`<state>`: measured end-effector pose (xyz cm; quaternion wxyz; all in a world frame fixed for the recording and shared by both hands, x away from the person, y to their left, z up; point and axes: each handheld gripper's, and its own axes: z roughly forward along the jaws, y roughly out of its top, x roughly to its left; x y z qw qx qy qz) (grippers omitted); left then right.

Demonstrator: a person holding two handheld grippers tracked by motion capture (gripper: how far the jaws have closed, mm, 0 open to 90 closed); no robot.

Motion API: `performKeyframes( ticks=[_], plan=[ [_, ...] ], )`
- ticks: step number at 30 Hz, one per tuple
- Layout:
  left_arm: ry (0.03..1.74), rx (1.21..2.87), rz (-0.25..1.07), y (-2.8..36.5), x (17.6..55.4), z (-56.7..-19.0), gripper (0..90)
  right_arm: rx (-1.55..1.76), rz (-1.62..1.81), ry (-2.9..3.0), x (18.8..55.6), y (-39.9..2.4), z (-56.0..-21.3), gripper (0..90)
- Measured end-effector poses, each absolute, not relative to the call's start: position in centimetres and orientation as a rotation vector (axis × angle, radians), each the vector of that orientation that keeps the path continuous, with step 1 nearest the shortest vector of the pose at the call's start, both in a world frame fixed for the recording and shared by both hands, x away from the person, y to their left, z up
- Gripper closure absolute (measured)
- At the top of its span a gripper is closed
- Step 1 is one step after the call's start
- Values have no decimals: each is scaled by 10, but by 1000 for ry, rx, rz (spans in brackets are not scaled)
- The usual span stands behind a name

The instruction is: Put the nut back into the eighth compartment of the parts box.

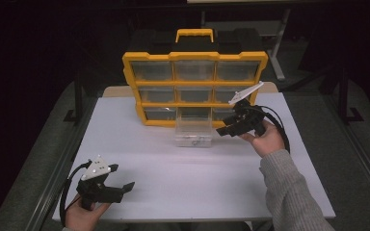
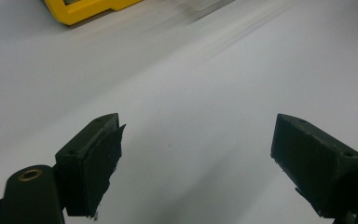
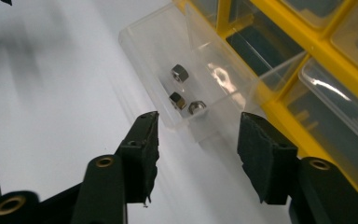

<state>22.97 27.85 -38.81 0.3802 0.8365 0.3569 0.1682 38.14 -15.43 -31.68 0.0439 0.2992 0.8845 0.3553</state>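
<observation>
I see a clear glossy plastic drawer (image 3: 168,60) holding 3 dull metal nuts (image 3: 180,73). The organizer (image 1: 195,86) frame looks like smooth yellow plastic with see-through fronts. My right gripper (image 3: 198,140) has matt black jaws with rough-edged pads. The table (image 1: 173,173) is smooth matt white.

The organizer (image 2: 81,10) is cut off at the left gripper view's top edge.
</observation>
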Motion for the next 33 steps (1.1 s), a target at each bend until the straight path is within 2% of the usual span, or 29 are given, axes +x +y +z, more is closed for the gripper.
performKeyframes(
  ticks=[12, 33],
  plan=[
    [907, 2127, 421, 279, 229, -387, 157, 953, 1079, 2666, 367, -178, -328, 349],
    [897, 2140, 418, 278, 229, -389, 157, 1033, 1052, 2611, 336, -212, -357, 272]
  ],
)
